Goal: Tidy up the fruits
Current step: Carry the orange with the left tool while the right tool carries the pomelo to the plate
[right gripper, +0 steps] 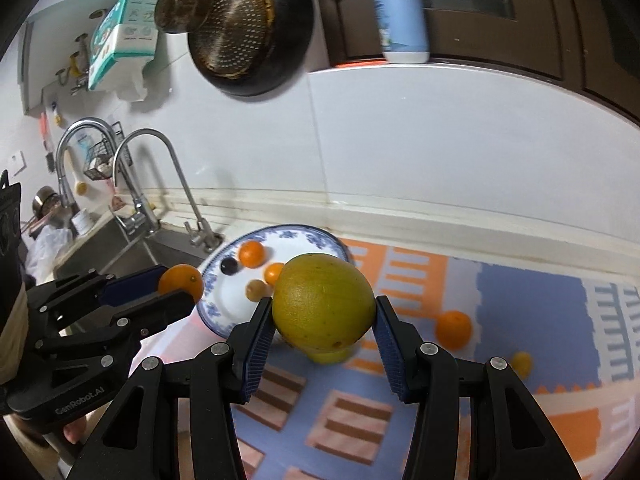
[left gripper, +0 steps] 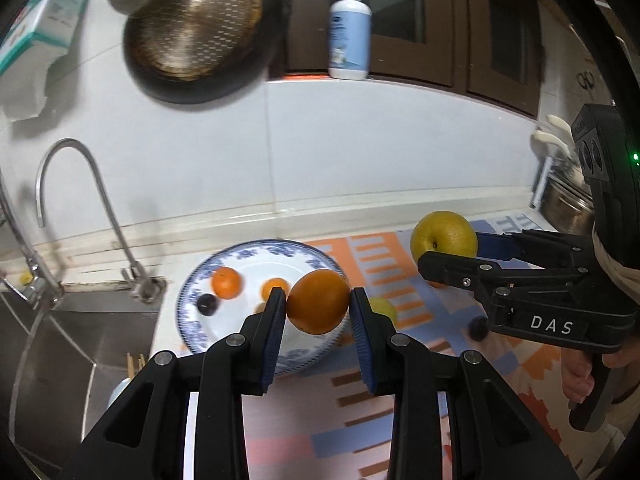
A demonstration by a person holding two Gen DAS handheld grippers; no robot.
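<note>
- Where the counter ends at far left, a steel sink (left gripper: 80,340) with a curved faucet (left gripper: 72,184) over it.
- Just right of the sink: blue-and-white plate (left gripper: 192,300) on the counter, holding two small oranges (left gripper: 227,282), a dark plum (left gripper: 207,303) and a yellowish-brown fruit (right gripper: 257,289).
- Left gripper (left gripper: 318,306): jaws clamped on an orange (left gripper: 318,302), held in the air over the plate's right edge.
- Right gripper (right gripper: 324,312): jaws clamped on a large yellow-green fruit (right gripper: 324,300), lifted above the patterned mat (right gripper: 520,304), to the right of the plate.
- On the mat: a loose orange (right gripper: 453,329), a small yellow fruit (right gripper: 521,363), another yellow fruit (left gripper: 383,307) and a dark plum (left gripper: 477,328).
- Wall behind: hanging dark pan (left gripper: 200,32); pump bottle (left gripper: 349,28) on the ledge.
</note>
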